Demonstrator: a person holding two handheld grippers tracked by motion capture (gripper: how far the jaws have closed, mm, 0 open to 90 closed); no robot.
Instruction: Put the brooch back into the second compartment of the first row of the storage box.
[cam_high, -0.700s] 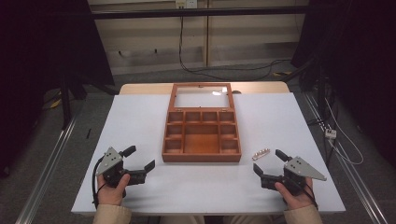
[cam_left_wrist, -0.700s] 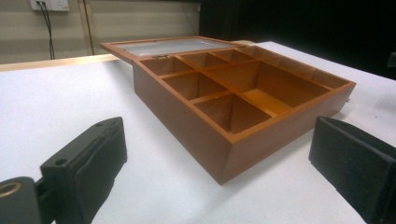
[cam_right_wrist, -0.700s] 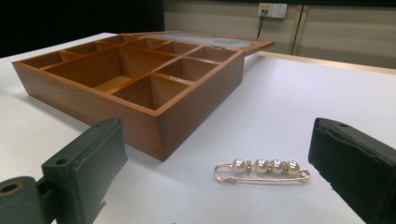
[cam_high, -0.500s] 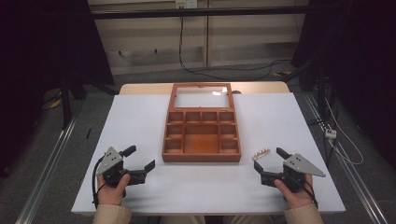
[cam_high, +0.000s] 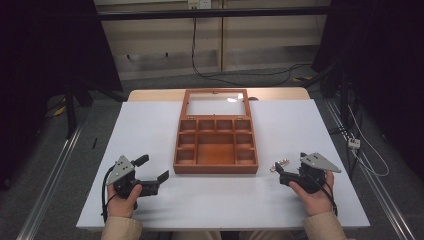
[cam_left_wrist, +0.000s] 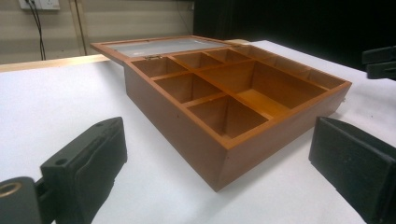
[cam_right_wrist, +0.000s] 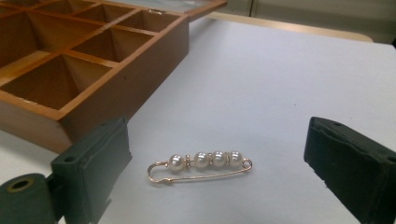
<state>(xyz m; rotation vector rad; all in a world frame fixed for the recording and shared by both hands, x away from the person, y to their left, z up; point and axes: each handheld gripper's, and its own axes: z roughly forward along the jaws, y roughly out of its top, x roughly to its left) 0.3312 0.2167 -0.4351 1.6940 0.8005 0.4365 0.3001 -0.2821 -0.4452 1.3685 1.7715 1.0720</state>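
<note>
While dark curtains and a cabled back wall frame the room, the white surface (cam_high: 150, 130) carries an open wooden box (cam_high: 216, 145) at centre. A pearl pin (cam_right_wrist: 201, 165) lies just right of it, between the released right tongs (cam_right_wrist: 219, 182). Left tongs (cam_high: 150, 172) gape empty.

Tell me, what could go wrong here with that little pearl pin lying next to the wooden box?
The pearl pin is thin and lies flat on the table, so the right gripper, its jaws open around it, might slip off or push it away. The pin also lies close to the wooden box, so a jaw could bump the box's wall. Its point could prick if it springs open.
</note>
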